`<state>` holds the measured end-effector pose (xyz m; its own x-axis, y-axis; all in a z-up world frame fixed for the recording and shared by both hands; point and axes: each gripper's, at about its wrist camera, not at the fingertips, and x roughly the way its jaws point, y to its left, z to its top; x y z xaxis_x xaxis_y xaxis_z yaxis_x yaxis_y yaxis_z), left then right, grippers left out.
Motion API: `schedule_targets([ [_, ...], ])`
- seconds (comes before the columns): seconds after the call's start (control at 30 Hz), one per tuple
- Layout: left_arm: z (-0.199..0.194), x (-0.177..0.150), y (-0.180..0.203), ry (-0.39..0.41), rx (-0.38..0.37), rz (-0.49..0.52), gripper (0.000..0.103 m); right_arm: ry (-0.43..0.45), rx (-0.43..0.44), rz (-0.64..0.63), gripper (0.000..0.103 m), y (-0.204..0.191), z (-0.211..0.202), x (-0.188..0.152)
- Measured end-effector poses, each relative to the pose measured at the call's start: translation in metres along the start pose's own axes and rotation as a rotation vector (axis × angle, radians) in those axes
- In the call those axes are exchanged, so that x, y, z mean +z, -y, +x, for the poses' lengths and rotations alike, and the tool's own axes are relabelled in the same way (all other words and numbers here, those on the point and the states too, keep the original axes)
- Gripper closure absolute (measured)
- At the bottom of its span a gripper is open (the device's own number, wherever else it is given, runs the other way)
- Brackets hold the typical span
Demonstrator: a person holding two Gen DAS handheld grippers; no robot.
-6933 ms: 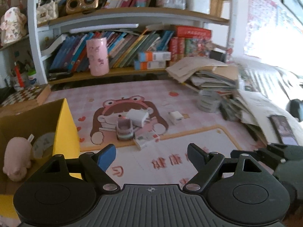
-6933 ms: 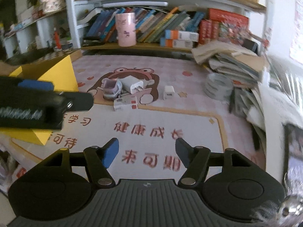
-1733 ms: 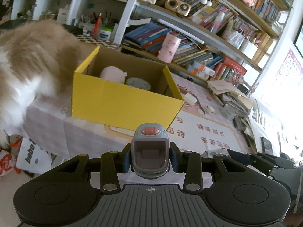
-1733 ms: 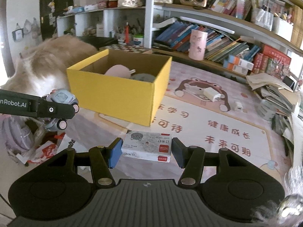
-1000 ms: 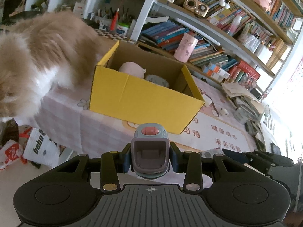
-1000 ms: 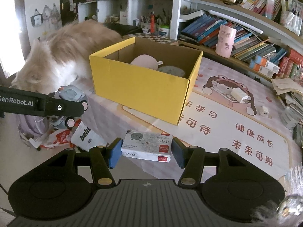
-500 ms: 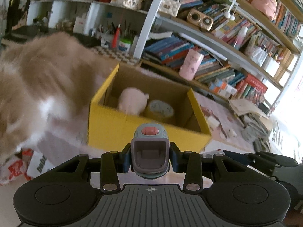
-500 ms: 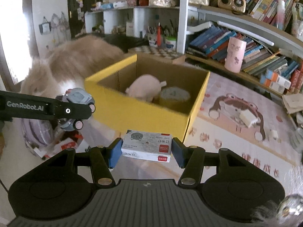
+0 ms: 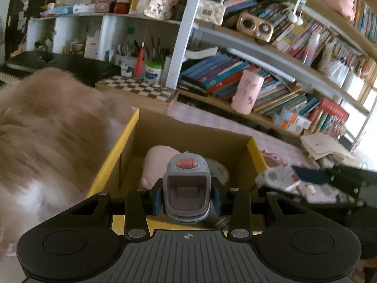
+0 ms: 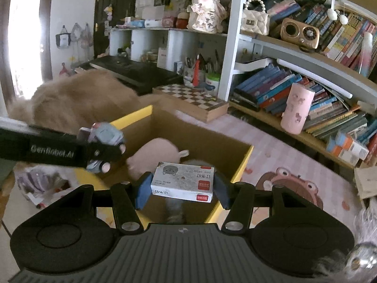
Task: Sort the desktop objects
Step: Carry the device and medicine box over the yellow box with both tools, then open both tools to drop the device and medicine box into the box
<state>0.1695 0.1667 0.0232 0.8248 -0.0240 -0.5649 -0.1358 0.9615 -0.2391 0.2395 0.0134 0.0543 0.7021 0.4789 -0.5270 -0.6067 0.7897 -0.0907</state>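
Cluttered study, pink mat on desk, bookshelves behind. Nearest: left gripper (image 9: 187, 197) clamped narrowly on toy car (image 9: 187, 184); right gripper (image 10: 181, 188) closed partway on staple box (image 10: 182, 181), pads pressed on its ends. Both are held over yellow carton (image 10: 242, 162), near wall. Already stowed inside: pink plush (image 10: 154, 156) and a grey round item, blurred. Neither held piece is released yet. Beyond, on the mat, small white items (image 9: 308, 189) appear left to sort. Furry animal (image 9: 47, 141) is beside carton.
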Motion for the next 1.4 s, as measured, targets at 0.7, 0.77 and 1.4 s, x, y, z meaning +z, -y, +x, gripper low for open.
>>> schedule_targets([
  [0.7,0.069,-0.004,0.003,-0.176,0.137,0.079,0.058,-0.118,0.090,-0.217,0.050,0.010,0.078,-0.011],
  [0.77,0.065,-0.002,0.003,-0.150,0.144,0.047,0.039,-0.131,0.096,-0.211,0.050,0.012,0.083,-0.012],
  [1.4,0.012,0.010,0.011,0.016,0.140,0.028,0.021,-0.128,0.111,-0.194,0.037,0.004,0.092,0.000],
])
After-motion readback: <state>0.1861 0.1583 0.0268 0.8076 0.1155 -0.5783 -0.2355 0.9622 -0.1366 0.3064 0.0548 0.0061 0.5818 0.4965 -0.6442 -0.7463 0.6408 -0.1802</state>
